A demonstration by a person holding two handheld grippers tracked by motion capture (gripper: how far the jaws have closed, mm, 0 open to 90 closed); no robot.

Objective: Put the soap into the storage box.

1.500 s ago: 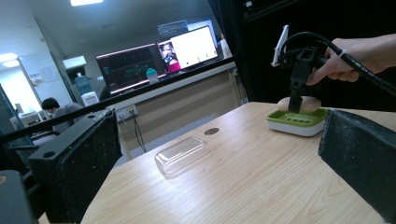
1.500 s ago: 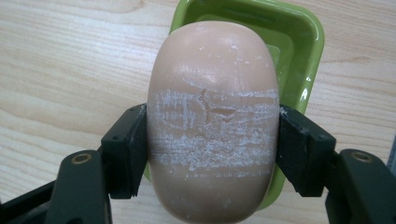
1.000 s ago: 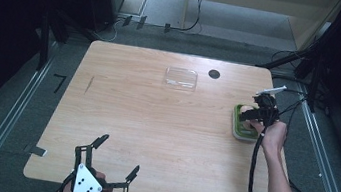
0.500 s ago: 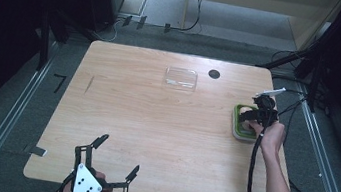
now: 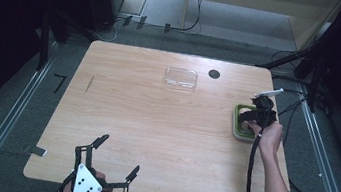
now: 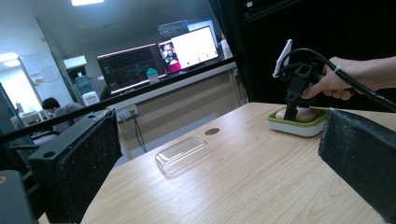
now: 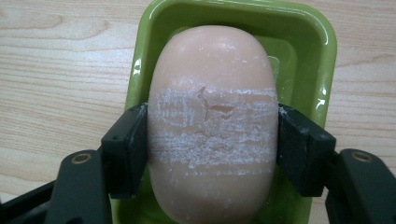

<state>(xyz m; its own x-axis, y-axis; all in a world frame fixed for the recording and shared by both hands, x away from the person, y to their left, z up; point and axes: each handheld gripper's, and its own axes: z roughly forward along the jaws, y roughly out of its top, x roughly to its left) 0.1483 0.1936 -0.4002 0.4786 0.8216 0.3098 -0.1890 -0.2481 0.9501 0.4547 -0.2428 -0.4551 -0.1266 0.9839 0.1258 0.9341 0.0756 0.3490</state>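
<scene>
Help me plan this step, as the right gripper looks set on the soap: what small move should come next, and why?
Probably lift straight up. The right gripper is shut on the soap bar, its pads pressed against both long sides, while the bar sits in the green dish. Rising first should clear the dish's rim before any sideways carry.

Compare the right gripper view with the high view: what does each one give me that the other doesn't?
Right gripper view: the right gripper has its pads pressed on both sides of the soap, whose top is scuffed white. High view: the clear lid lying apart near the table's far edge, and the left gripper open at the near edge. Both: the green dish on the wood table.
</scene>
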